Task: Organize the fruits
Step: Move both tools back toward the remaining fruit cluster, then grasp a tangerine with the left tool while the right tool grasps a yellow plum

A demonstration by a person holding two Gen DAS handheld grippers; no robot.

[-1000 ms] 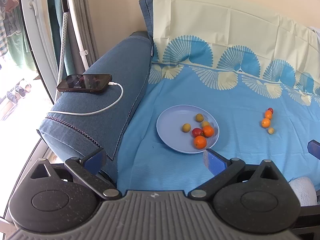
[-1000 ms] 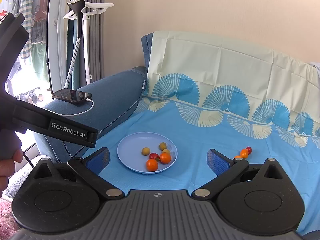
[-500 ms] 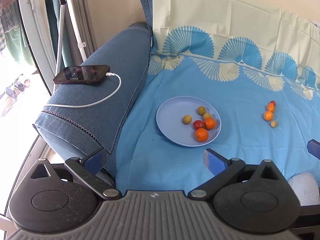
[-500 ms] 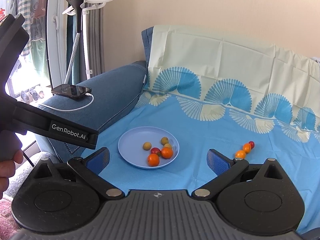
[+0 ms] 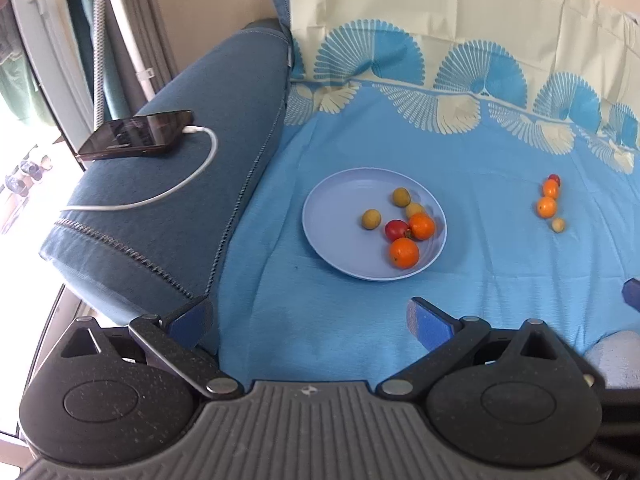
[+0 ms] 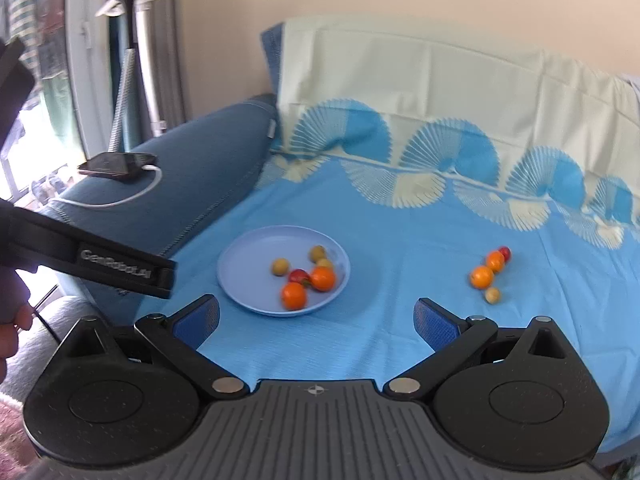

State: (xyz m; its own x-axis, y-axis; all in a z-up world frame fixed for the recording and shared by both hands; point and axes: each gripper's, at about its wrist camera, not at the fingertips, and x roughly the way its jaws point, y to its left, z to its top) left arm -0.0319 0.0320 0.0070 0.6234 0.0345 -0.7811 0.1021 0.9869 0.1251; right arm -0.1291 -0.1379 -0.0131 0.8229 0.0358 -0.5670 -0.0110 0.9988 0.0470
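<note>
A light blue plate (image 5: 332,216) (image 6: 244,268) lies on the blue sofa cover and holds several small fruits: two oranges, a red one and yellow-green ones. A loose row of fruits (image 5: 547,206) (image 6: 482,276) lies on the cover to the plate's right: two orange, one red, one small yellow. My left gripper (image 5: 308,318) is open and empty, short of the plate. My right gripper (image 6: 316,322) is open and empty, near the front of the seat between plate and loose fruits.
A dark phone (image 5: 134,139) with a white charging cable (image 5: 188,178) lies on the blue sofa arm (image 5: 172,216) at the left. The left gripper's body (image 6: 100,264) crosses the left of the right wrist view. A garment steamer pole (image 6: 136,64) stands behind the sofa arm.
Both grippers have moved forward and a little lower toward the seat; the plate and loose fruits look larger. The fruits have not moved. Both grippers stay open.
</note>
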